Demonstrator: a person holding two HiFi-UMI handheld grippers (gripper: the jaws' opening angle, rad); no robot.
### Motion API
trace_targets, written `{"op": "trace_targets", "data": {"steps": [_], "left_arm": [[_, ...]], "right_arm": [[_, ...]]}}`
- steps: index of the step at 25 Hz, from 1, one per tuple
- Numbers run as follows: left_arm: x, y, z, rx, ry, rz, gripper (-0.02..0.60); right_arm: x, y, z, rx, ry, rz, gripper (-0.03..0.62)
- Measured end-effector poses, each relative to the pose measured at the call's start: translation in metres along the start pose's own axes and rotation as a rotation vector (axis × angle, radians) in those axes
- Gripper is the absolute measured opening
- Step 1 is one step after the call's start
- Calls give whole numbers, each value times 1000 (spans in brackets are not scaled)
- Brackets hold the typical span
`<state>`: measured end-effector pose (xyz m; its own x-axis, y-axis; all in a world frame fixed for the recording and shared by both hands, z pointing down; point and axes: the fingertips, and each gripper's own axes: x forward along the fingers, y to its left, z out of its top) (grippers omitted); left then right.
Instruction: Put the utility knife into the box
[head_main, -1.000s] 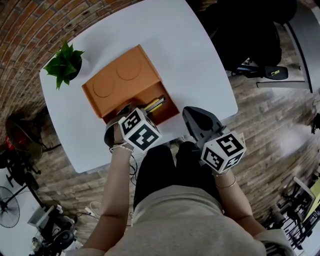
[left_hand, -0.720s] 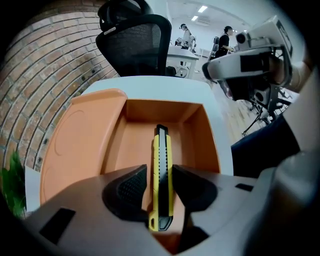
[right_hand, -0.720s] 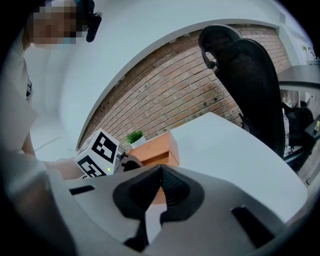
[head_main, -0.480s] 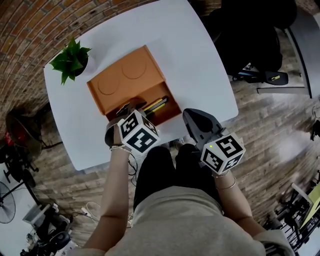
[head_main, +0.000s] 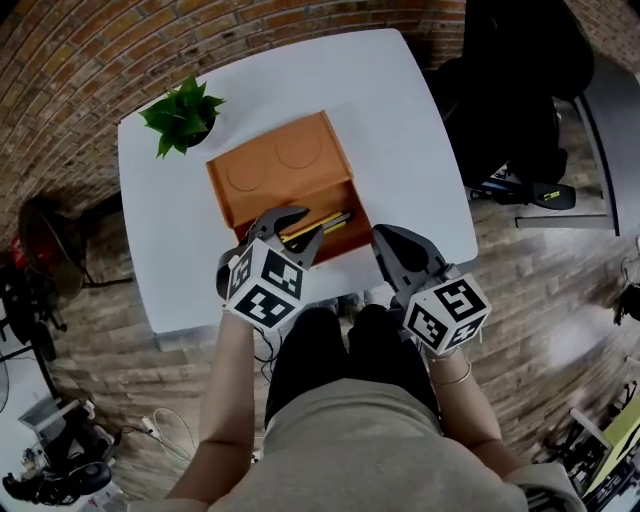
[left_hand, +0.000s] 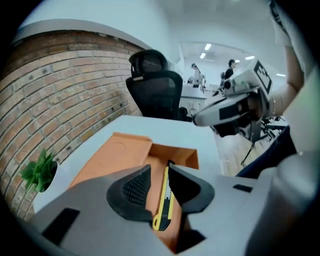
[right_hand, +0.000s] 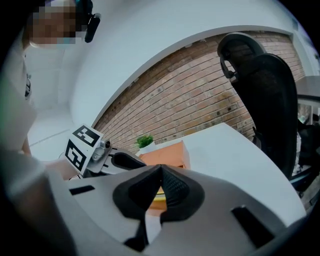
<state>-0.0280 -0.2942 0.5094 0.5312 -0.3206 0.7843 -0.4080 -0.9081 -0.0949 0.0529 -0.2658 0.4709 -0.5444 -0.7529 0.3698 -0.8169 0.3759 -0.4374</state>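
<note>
Left gripper view: my left gripper (left_hand: 159, 169) has lifted, fingers closing a little on nothing. The yellow-and-black utility knife (left_hand: 164, 200) lies in the orange box (left_hand: 125, 155), at its 5 o'clock end. Looks done. The right gripper (right_hand: 161, 169) has its fingers together.

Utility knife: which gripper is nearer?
Left. The left gripper hangs just above the utility knife in the box, its empty jaws having just narrowed; the right gripper, shut, sits off to the knife's right, beside the box.

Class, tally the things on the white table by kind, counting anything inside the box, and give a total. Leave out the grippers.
Orange box: 1
Utility knife: 1
Potted plant: 1
Total: 3
</note>
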Motion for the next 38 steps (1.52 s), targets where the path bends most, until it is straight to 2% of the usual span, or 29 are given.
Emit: {"op": "trace_targets", "data": {"steps": [3, 5, 7, 11, 14, 18, 21, 25, 29, 33, 36, 38], "left_arm": [[-21, 8, 13, -32, -102, 48, 96], [-38, 17, 23, -62, -185, 103, 36], [-57, 25, 33, -130, -284, 138, 15], [-94, 31, 51, -254, -478, 120, 11], [-123, 34, 61, -328, -633, 97, 11], [-157, 37, 66, -381, -761, 127, 11], [-176, 42, 63, -411, -810, 202, 6], [-189, 47, 48, -520, -807, 264, 6], [-193, 40, 37, -606, -839, 235, 6], [-195, 34, 28, -604, -810, 275, 6], [-196, 31, 23, -645, -818, 262, 6], [-193, 27, 19, -648, -793, 256, 6]], "right_arm": [[4, 6, 12, -32, -10, 20, -2], [8, 11, 24, -64, -24, 38, -2], [11, 15, 36, -100, -40, 55, -2], [16, 27, 61, -167, -58, 88, -2], [20, 43, 75, -156, -71, 148, -2], [24, 70, 90, -196, -84, 208, -2], [25, 90, 100, -214, -111, 254, -2], [25, 116, 104, -267, -111, 302, -2], [22, 140, 106, -285, -122, 339, -2], [22, 155, 105, -311, -124, 355, -2], [24, 161, 104, -330, -119, 360, -2], [24, 165, 101, -334, -112, 363, -2]]}}
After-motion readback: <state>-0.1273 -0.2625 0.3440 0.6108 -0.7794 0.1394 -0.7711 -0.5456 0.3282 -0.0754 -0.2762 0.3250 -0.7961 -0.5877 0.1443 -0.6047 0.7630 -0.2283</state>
